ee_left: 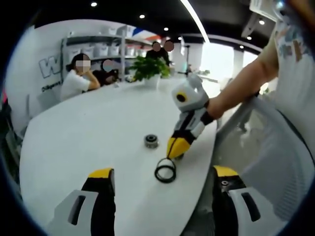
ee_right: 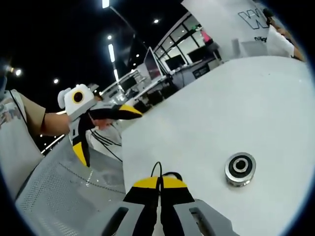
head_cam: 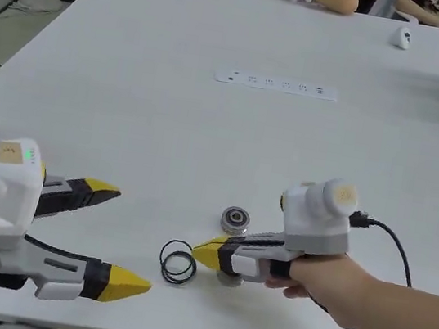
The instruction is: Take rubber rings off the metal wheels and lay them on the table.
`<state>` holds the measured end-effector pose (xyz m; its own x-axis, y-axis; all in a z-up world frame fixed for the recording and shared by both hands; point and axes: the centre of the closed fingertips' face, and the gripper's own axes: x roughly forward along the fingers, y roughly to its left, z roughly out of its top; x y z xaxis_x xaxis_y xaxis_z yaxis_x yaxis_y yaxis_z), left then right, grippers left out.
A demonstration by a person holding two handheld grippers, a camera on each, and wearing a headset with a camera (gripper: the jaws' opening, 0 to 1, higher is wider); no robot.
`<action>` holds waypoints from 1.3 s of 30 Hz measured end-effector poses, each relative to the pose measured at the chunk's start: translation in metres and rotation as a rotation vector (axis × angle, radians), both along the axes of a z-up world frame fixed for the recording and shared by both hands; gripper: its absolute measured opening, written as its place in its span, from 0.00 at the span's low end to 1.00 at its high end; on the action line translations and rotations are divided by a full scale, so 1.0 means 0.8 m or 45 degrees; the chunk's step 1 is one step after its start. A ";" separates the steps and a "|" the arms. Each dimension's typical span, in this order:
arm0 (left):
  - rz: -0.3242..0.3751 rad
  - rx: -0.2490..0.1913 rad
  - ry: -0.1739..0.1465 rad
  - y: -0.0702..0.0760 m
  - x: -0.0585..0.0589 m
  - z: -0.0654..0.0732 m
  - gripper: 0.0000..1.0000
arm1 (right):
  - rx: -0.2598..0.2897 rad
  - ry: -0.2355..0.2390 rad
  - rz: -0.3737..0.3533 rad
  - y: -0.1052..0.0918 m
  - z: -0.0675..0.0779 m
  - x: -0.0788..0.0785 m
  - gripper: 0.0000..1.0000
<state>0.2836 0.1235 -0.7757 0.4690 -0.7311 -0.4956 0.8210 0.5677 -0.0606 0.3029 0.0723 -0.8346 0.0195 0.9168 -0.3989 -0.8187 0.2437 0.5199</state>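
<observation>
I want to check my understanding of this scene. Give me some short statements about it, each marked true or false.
1. The left gripper is open. True.
2. The rubber rings lie on the white table. True.
3. The right gripper is wide open. False: its jaws are closed.
4. The metal wheel sits beside the power strip. False: it lies near the right gripper, far from the strip.

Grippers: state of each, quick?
Left gripper: open, holding nothing.
Right gripper: closed, tips at the rubber rings; a pinch cannot be told.
</observation>
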 end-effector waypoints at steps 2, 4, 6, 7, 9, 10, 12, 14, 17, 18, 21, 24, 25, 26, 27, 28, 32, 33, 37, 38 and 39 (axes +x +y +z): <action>0.006 -0.001 0.001 0.001 0.000 0.000 0.82 | -0.006 0.003 0.004 0.000 -0.001 -0.001 0.00; 0.007 -0.002 0.001 0.001 0.000 0.000 0.81 | -0.017 -0.002 0.004 -0.001 -0.003 -0.001 0.00; 0.007 0.000 0.000 0.001 0.001 -0.001 0.81 | -0.032 -0.007 0.005 -0.001 -0.006 0.000 0.00; 0.007 0.001 0.001 0.000 0.001 -0.001 0.81 | -0.039 -0.009 0.003 -0.001 -0.007 0.000 0.00; 0.005 0.006 0.000 0.000 0.000 -0.001 0.81 | -0.051 -0.011 0.001 -0.001 -0.010 0.000 0.00; 0.004 0.007 -0.001 0.000 0.000 -0.002 0.81 | -0.054 -0.012 0.006 0.000 -0.011 -0.001 0.00; 0.004 0.010 -0.001 0.001 0.000 -0.002 0.81 | -0.074 -0.032 0.011 -0.001 -0.013 -0.002 0.00; 0.006 0.011 0.000 0.001 0.000 -0.003 0.81 | -0.079 -0.036 0.016 0.000 -0.014 -0.002 0.00; 0.010 0.014 0.003 0.002 0.000 -0.004 0.81 | -0.085 -0.056 0.004 -0.001 -0.014 0.001 0.00; 0.010 0.015 0.004 0.002 0.000 -0.004 0.81 | -0.084 -0.056 0.002 -0.001 -0.014 0.002 0.00; 0.010 0.015 0.004 0.002 0.000 -0.004 0.81 | -0.083 -0.070 -0.011 -0.001 -0.013 0.005 0.02; 0.010 0.014 0.003 0.001 0.000 -0.003 0.81 | -0.080 -0.077 -0.017 -0.002 -0.011 0.006 0.03; 0.011 0.014 0.003 0.001 0.001 -0.003 0.81 | -0.079 -0.083 -0.019 -0.002 -0.010 0.007 0.04; 0.010 0.014 0.003 0.001 0.001 -0.003 0.81 | -0.077 -0.089 -0.021 -0.003 -0.009 0.007 0.06; 0.010 0.013 0.002 0.000 0.001 -0.002 0.81 | -0.074 -0.096 -0.024 -0.003 -0.007 0.008 0.07; 0.010 0.012 0.002 0.000 0.001 -0.002 0.81 | -0.069 -0.102 -0.030 -0.004 -0.005 0.009 0.09; 0.010 0.005 -0.004 -0.002 0.002 0.002 0.81 | -0.024 -0.131 -0.067 -0.006 0.012 0.017 0.15; 0.009 0.002 -0.003 -0.002 0.002 0.003 0.81 | -0.012 -0.137 -0.073 -0.007 0.018 0.018 0.16; 0.004 0.006 -0.007 -0.002 0.002 0.005 0.81 | 0.015 -0.169 -0.104 -0.016 0.031 0.026 0.20; 0.005 0.005 -0.009 -0.002 0.003 0.006 0.81 | 0.021 -0.179 -0.110 -0.018 0.035 0.028 0.21; 0.005 0.004 -0.010 -0.002 0.003 0.006 0.81 | 0.025 -0.189 -0.116 -0.021 0.038 0.029 0.22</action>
